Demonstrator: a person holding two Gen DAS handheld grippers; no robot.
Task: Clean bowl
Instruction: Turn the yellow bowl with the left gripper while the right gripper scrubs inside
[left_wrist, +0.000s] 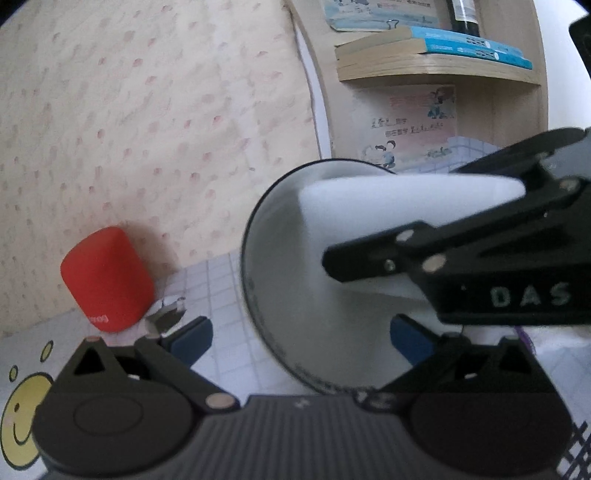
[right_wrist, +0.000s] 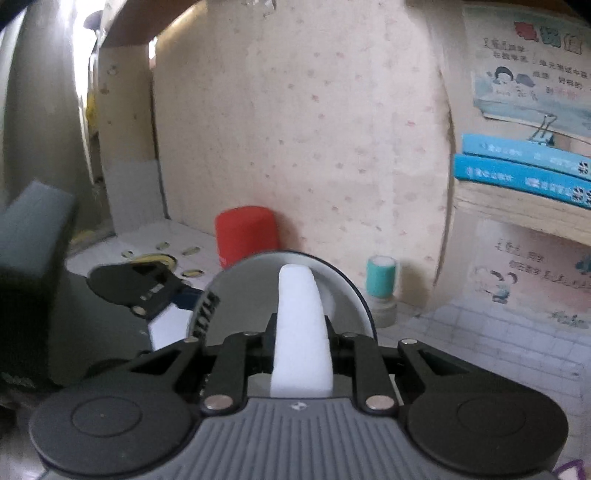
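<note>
A round bowl (left_wrist: 288, 280) with a dark rim and a pale inside stands tilted, its opening towards both cameras. My right gripper (right_wrist: 301, 325) is shut on a white sponge (right_wrist: 297, 291), whose tip lies inside the bowl (right_wrist: 251, 288). The left wrist view shows that gripper (left_wrist: 391, 218) coming in from the right with the sponge (left_wrist: 369, 199) against the bowl's inner wall. My left gripper (left_wrist: 301, 339) has its blue pads wide apart astride the bowl's lower rim, one pad inside and one outside with a gap to the rim. One of its fingers (right_wrist: 144, 286) lies by the bowl's outer left wall.
A red cup (left_wrist: 107, 277) stands upside down by the papered wall behind the bowl. To the right, a small teal-topped container (right_wrist: 382, 280) sits near a wooden shelf with blue books (right_wrist: 517, 170). A grey box (right_wrist: 33, 229) is at far left. The table has a tiled cover (left_wrist: 221, 280).
</note>
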